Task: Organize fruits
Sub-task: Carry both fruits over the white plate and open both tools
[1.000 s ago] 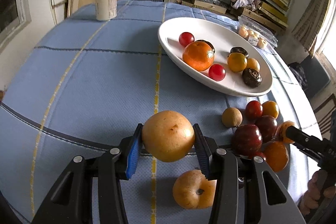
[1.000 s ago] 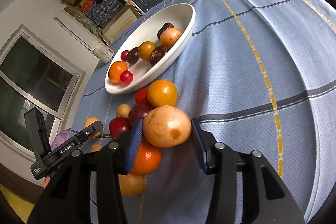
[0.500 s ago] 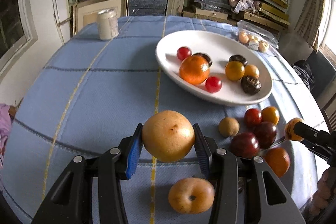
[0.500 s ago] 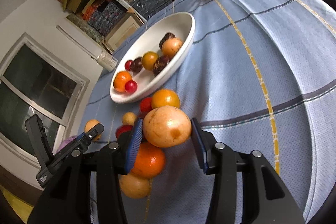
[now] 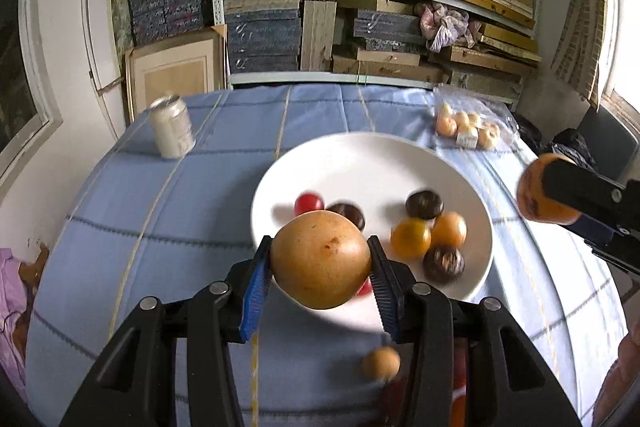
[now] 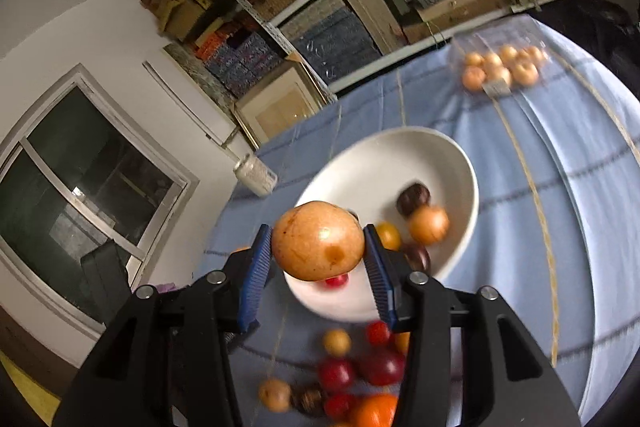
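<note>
Both grippers loaded. Left gripper [image 5: 320, 265] has its jaws clamped on a big tan pear [image 5: 322, 259], pinched across the widest part, I reckon so it can't roll out. Right gripper [image 6: 319, 247] has its jaws closed on a second tan fruit [image 6: 318, 239], same side-on hold. I'm holding both above the near rim of the white plate [image 5: 360, 155], so I judge this is the carry-to-drop step.

Plate already carries a red cherry tomato [image 5: 308, 203], dark round fruits [image 5: 424, 204] and small orange ones [image 5: 410, 238], all bunched in the near half. Far half is bare, better drop zone. Dropping at the near edge risks knocking the small ones about.

Loose fruit pile [image 6: 360, 371] waits on the blue-clothed surface [image 5: 160, 227], below the right jaws. Can [image 5: 172, 132] and bagged fruit pack [image 5: 468, 125] sit well clear at the far side. Main obstruction: the two grippers are close, could clash over the plate
</note>
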